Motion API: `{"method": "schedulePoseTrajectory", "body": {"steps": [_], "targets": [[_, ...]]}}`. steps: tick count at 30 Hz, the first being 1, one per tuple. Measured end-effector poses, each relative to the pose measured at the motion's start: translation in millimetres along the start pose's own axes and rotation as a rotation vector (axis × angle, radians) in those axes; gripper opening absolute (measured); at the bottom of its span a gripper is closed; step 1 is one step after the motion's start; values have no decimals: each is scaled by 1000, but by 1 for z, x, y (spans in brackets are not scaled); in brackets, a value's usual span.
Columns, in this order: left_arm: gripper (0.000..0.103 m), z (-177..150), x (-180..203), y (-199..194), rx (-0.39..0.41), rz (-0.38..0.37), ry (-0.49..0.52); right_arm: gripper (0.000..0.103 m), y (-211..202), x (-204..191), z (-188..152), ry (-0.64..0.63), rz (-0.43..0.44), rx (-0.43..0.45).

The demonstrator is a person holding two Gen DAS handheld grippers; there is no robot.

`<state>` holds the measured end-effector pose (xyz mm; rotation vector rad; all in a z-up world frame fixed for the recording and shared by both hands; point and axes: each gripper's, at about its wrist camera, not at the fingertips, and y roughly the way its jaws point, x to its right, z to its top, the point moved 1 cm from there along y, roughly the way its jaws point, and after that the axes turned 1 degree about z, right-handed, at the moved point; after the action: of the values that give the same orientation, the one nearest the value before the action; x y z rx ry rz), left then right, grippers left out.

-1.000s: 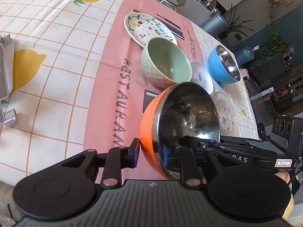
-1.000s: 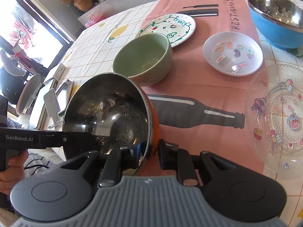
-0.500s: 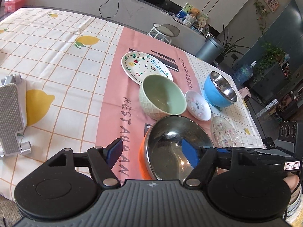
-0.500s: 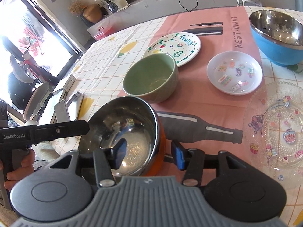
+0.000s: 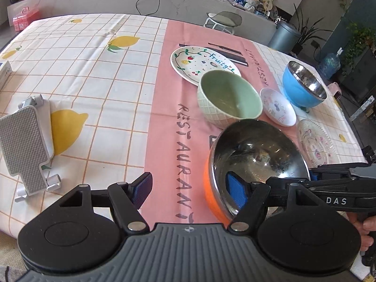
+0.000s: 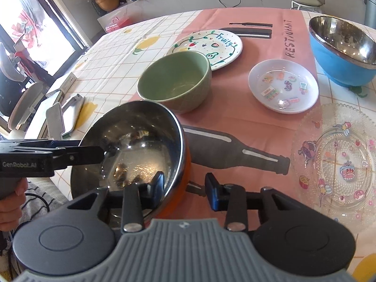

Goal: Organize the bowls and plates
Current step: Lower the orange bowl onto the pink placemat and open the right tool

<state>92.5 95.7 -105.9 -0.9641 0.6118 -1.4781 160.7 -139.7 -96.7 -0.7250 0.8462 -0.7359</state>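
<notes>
I have the orange steel-lined bowl [image 5: 256,162] right under both tools, sitting on the pink runner [image 5: 178,108] at the near edge of the table. My left gripper [image 5: 189,191] is released and spread wide: its right pad [image 5: 236,193] hangs inside the bowl, its left pad [image 5: 142,189] is well outside over the runner, and neither presses the wall. My right gripper [image 6: 185,189] straddles the bowl's [image 6: 141,155] rim from the opposite side, one pad inside and one outside the orange wall; the jaws are closing, yet I see a gap at the outer pad, so no grasp.

Just beyond the orange bowl, ahead of my left tool, stands the green bowl [image 5: 229,98], with the "Fruity" plate [image 5: 202,64] behind it. To the right of the green bowl lies the small white dish [image 5: 277,109], then the blue bowl [image 5: 303,84] farther right. The clear glass plate [image 6: 340,162] lies just right of my right tool.
</notes>
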Motion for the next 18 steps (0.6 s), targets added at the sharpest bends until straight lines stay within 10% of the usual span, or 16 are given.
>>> {"method": "schedulePoseTrajectory", "body": {"steps": [12, 18], "targets": [[86, -12, 25, -5, 30, 172, 160, 26, 1, -7, -2, -59, 22, -35], [86, -14, 31, -14, 63, 205, 189, 40, -9, -7, 2, -34, 19, -7]]}}
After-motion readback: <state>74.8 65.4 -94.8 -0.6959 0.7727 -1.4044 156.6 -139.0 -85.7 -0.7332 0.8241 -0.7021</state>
